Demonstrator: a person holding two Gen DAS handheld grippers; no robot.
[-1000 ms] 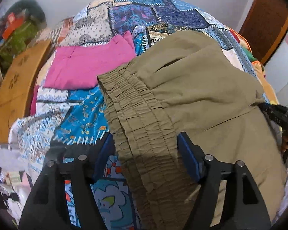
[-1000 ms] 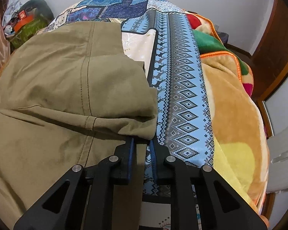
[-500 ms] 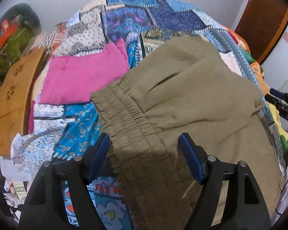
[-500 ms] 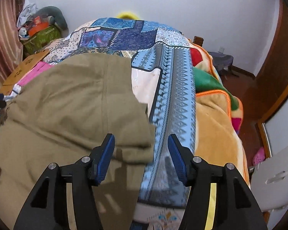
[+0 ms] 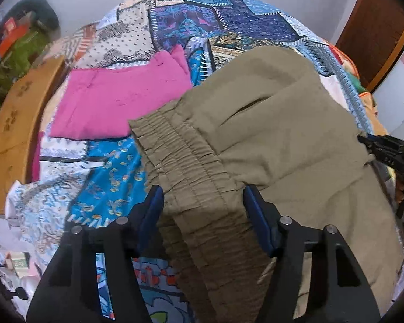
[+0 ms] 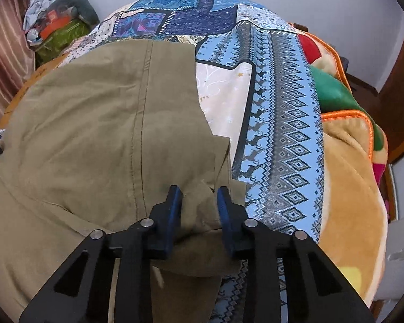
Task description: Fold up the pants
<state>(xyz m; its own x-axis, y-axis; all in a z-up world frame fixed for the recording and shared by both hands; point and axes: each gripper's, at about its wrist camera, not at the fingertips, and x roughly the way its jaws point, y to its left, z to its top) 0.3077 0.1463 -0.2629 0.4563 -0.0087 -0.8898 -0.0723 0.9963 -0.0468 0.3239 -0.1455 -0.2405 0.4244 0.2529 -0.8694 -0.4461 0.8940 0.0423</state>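
Observation:
Olive-khaki pants (image 5: 269,140) lie folded on a patchwork bedspread (image 5: 218,24). Their elastic waistband (image 5: 191,177) runs between the fingers of my left gripper (image 5: 203,202), which is open and straddles it. In the right wrist view the pants (image 6: 99,123) fill the left half. My right gripper (image 6: 199,196) is open, its blue pads (image 6: 175,202) either side of a folded leg-hem corner near the bed's front edge. The right gripper also shows at the far right of the left wrist view (image 5: 385,150).
A folded pink garment (image 5: 118,102) lies left of the pants. A wooden board (image 5: 16,118) is at the bed's left side. A tan, green and orange blanket (image 6: 347,167) covers the right side. Clutter (image 6: 56,29) sits at the far left by the wall.
My right gripper let go of the pants' edge, opened wide and lifted, then came back down over the hem corner with the gap narrower. My left gripper stayed open over the waistband.

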